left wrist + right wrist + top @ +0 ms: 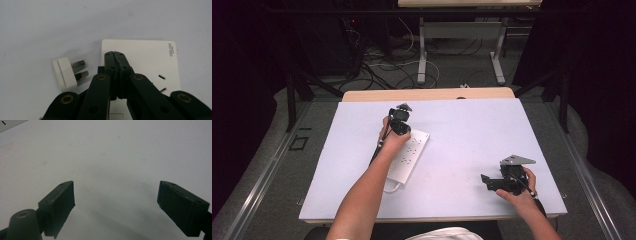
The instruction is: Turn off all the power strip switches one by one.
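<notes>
- My left gripper [115, 53] has its jaws closed flat against each other, with nothing between them. In the left gripper view the tips sit over the end of the white power strip [140, 60].
- A white plug [65, 73] lies loose on the tabletop [462, 130], just beside that end of the strip — its metal prongs point toward the strip and it is not inserted.
- In the high view the power strip [412, 152] lies left of centre, partly under my left hand [393, 140].
- My right gripper [116, 205] rests near the right front edge, well apart from the strip. Its jaws stand wide open — only bare tabletop shows between them.
</notes>
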`<state>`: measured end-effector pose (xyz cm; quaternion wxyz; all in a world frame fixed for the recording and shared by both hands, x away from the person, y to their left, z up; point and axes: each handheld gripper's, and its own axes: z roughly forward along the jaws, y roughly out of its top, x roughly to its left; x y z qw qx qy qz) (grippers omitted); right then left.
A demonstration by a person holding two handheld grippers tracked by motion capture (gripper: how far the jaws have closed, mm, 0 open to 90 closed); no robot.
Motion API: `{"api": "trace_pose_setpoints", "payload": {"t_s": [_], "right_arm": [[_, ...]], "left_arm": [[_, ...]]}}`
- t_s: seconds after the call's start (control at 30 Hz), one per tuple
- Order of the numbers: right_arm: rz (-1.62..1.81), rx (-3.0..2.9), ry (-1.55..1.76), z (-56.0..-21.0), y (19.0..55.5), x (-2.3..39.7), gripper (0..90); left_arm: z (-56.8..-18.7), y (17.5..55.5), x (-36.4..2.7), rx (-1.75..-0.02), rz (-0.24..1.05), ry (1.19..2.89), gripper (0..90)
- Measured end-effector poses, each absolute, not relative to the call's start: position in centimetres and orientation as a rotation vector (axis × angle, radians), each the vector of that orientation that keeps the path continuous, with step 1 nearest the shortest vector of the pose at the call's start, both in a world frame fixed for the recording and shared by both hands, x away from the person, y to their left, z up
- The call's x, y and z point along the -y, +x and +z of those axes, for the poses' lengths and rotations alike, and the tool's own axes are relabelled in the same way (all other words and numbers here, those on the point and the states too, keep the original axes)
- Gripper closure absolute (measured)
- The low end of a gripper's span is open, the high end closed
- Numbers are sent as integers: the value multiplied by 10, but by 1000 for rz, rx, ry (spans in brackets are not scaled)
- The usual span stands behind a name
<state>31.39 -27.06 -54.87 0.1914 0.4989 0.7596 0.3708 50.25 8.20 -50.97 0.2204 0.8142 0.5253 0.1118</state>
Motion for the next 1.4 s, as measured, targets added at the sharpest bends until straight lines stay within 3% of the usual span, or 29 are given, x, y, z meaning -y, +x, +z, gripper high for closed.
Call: {"api": "trace_pose_setpoints", "payload": {"t_s": [1.4], "right_arm": [[1052, -2119, 1413, -548, 317, 273, 143]], "left_arm": [[-509, 487, -81, -1400, 339, 2270, 900]]}}
